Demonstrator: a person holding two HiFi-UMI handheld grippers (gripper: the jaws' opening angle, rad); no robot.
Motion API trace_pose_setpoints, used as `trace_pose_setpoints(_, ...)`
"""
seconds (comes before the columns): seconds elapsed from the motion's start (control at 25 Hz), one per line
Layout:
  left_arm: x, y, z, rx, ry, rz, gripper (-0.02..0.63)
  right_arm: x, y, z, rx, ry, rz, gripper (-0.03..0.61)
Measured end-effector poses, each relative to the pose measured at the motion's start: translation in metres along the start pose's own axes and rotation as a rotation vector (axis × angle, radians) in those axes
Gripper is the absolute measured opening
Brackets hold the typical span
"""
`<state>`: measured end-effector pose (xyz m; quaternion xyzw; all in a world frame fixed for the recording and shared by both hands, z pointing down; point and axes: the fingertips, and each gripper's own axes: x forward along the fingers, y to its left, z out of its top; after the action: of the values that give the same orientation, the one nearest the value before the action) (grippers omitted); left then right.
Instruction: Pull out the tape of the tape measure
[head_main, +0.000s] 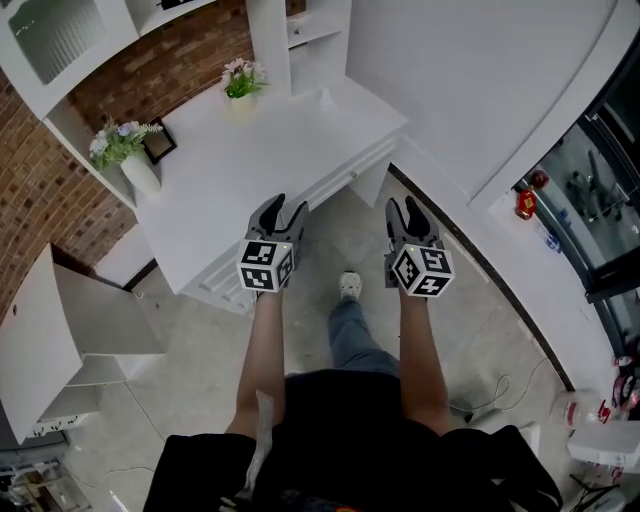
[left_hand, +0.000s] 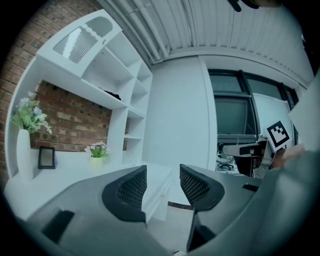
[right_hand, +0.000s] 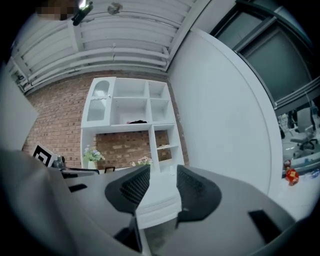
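No tape measure shows in any view. A person holds both grippers in front of a white desk (head_main: 250, 160). My left gripper (head_main: 283, 211) hovers over the desk's front edge, jaws apart with nothing between them; in the left gripper view it (left_hand: 163, 187) points at the desk's drawer front (left_hand: 159, 197). My right gripper (head_main: 404, 208) hangs over the floor just right of the desk corner, also open and empty. In the right gripper view, this gripper (right_hand: 163, 185) faces the desk and the white shelf unit (right_hand: 131, 107) against the brick wall.
On the desk stand a white vase with flowers (head_main: 130, 158), a small picture frame (head_main: 160, 140) and a small flower pot (head_main: 243, 80). A low white cabinet (head_main: 60, 330) sits at the left. The person's shoe (head_main: 349, 287) is on the floor, with a cable (head_main: 500, 390) to the right.
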<state>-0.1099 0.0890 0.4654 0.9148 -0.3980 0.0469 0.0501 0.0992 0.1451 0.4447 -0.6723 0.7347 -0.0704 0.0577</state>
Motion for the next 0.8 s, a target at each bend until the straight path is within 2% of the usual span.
trace_pose_setpoints(0.16, 0.083, 0.037, 0.014, 0.021, 0.006, 0.041, 0.178, 0.098, -0.035, 0.013, 0.003, 0.005, 0.050, 0.146)
trace_pose_setpoints(0.44, 0.206, 0.118, 0.028, -0.019, 0.034, 0.164, 0.178, 0.270, -0.072, 0.018, -0.006, 0.093, 0.172, 0.146)
trace_pose_setpoints(0.64, 0.271, 0.150, 0.030, -0.030, 0.055, 0.209, 0.178, 0.352, -0.098, 0.013, -0.021, 0.143, 0.240, 0.146)
trace_pose_setpoints(0.8, 0.299, 0.161, 0.029, -0.014, 0.087, 0.212, 0.183, 0.388, -0.101, 0.002, 0.003, 0.168, 0.270, 0.146)
